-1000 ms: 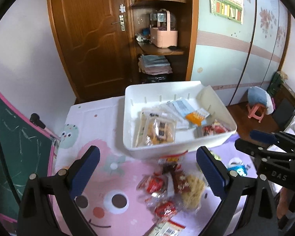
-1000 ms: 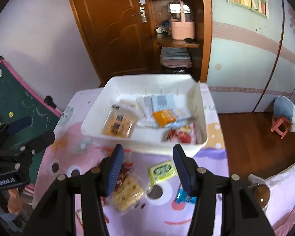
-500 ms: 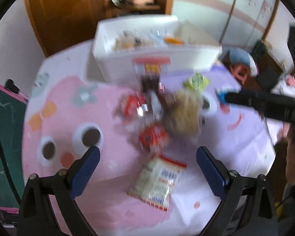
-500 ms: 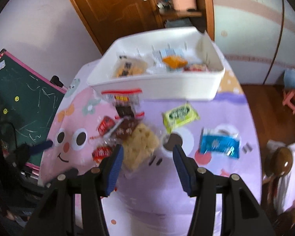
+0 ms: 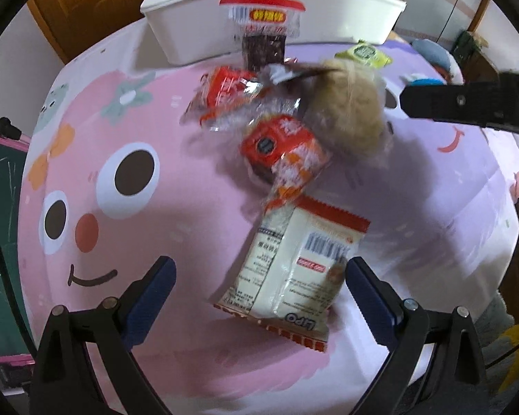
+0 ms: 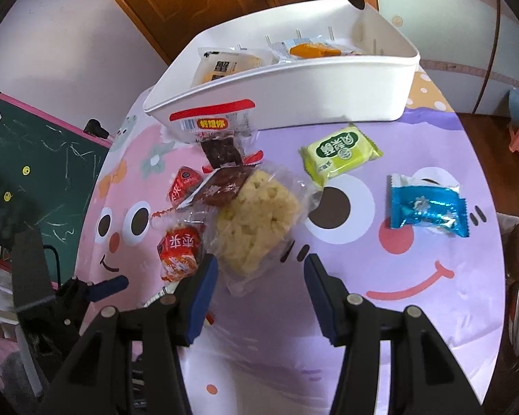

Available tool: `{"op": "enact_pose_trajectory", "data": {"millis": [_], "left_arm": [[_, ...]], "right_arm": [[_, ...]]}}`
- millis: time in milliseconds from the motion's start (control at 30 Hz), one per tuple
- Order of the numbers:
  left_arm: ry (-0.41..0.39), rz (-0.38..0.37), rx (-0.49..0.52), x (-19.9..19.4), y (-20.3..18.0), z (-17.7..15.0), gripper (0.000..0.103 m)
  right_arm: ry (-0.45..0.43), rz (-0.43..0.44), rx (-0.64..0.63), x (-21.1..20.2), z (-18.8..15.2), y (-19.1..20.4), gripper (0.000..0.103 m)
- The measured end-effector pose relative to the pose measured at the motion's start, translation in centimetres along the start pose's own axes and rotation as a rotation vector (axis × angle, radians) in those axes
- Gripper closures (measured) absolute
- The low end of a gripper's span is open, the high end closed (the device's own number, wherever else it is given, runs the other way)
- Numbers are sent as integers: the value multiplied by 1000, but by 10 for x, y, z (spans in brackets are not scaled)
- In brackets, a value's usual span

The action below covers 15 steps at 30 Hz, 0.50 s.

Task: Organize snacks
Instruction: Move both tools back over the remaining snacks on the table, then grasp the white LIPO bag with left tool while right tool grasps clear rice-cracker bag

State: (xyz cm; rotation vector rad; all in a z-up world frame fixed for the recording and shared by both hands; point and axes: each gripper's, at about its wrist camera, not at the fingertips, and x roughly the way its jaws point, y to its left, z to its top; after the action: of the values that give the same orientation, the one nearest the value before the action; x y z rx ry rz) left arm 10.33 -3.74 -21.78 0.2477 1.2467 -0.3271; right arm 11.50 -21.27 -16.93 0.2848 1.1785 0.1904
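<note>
**Two spread claws above a cluster of loose snacks**

Two grippers hang over the cartoon-face tablecloth [image 6: 380, 328], both pointing steeply down, both with jaws apart and nothing pinched. The left gripper [image 5: 259, 285] stands wide, straddling the lower end of a white packet with red zigzag edges [image 5: 294, 269]; its right pad looks very close to the packet's edge, but whether it touches I cannot tell. The right gripper [image 6: 261, 273] is about half spread just above the near end of a clear bag of pale puffed crackers [image 6: 256, 218], pads clear of it.

The white bin [image 6: 294, 86] sits at the far edge of the table, already holding a few packets — a yellowish one [image 6: 225, 65] and an orange one [image 6: 311, 50] show over its near wall. A tall clear packet with a red top band [image 6: 214, 128] leans against that wall. Below it the snacks crowd together: two small red packs [image 6: 180, 245] [image 6: 185, 183], a dark brown bar [image 6: 221, 186] and the cracker bag, overlapping one another. To the right the cloth is roomier — a green packet [image 6: 340, 154] and a blue one [image 6: 425, 207] lie well apart, each with bare cloth around it. The near cloth is also bare.

The left wrist view is motion-blurred, so the print on the red packs there is unreadable. The bin's floor is hidden behind its near wall. A chalkboard [image 6: 34, 173] stands at the table's left edge.
</note>
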Motion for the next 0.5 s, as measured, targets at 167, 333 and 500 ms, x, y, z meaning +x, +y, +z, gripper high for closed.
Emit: {"op": "enact_pose_trajectory", "data": {"millis": [167, 333, 500], "left_arm": [[8, -21, -43, 6, 6, -1, 5], [30, -56, -81, 7, 12, -7, 5], [7, -63, -40, 1, 5, -12, 5]], "right_arm": [[26, -8, 67, 18, 12, -3, 51], [38, -35, 111, 36, 23, 0, 51], [39, -69, 131, 49, 30, 9, 47]]}}
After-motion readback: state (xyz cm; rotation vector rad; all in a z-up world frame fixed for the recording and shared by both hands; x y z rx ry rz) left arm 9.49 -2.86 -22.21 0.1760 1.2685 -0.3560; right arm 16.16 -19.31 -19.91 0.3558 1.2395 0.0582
